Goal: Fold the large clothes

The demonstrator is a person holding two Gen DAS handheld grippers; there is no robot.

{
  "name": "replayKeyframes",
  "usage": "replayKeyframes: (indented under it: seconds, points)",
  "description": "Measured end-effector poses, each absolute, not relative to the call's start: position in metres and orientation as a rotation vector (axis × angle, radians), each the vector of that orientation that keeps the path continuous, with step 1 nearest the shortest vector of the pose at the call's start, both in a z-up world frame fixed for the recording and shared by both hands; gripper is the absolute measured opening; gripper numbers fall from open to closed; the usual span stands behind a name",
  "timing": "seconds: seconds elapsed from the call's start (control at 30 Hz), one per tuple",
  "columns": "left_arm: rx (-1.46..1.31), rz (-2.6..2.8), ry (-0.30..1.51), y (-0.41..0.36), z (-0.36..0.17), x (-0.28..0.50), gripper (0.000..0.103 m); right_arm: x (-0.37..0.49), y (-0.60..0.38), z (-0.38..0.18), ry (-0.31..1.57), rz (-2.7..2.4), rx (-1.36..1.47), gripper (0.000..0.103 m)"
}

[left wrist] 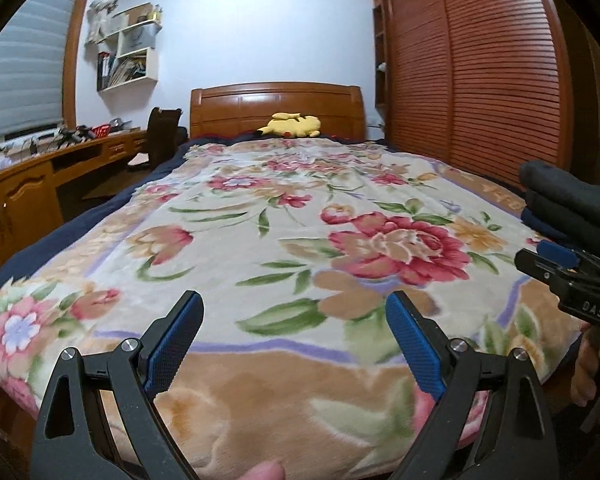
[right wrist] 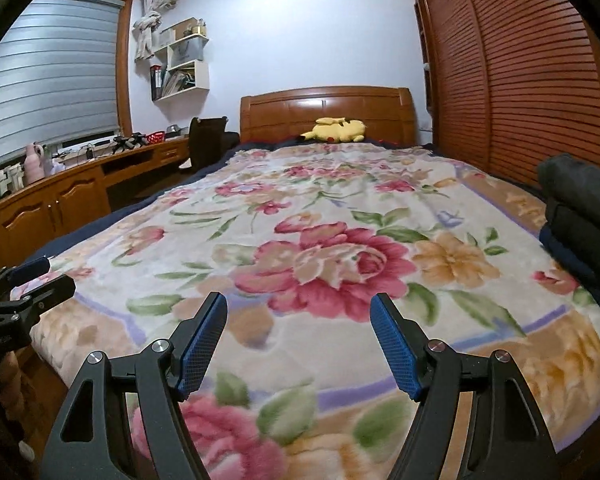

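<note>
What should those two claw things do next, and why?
Probably swing the right gripper toward the stack of dark folded clothes at the bed's right edge. Both it and the left gripper are open and hold nothing above the floral blanket, and no garment is spread out for folding.

Both cameras sit low at the foot of the bed, looking up its length toward the headboard (left wrist: 277, 109). The left wrist view stands just off the blanket (left wrist: 300, 240) edge and catches the right gripper (left wrist: 556, 268) at its right margin. The right wrist view hangs a little further over the blanket and catches the left gripper (right wrist: 40, 280) at its left margin. Both share the blanket, the yellow plush toy (right wrist: 338, 130), the desk (right wrist: 60, 192) and the wardrobe (right wrist: 520, 80).
</note>
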State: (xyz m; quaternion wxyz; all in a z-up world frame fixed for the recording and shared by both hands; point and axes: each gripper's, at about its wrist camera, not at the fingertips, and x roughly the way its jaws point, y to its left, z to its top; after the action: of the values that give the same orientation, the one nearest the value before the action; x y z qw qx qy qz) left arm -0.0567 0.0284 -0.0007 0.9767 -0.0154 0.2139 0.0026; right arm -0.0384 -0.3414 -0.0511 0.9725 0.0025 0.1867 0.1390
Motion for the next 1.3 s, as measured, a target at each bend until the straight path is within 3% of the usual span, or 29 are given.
replayKeyframes:
  seconds: [1.3]
  points:
    - [-0.036,-0.009,0.455,0.033,-0.011,-0.060,0.093,-0.031,-0.337,-0.082,0.330,0.295,0.013,0.076]
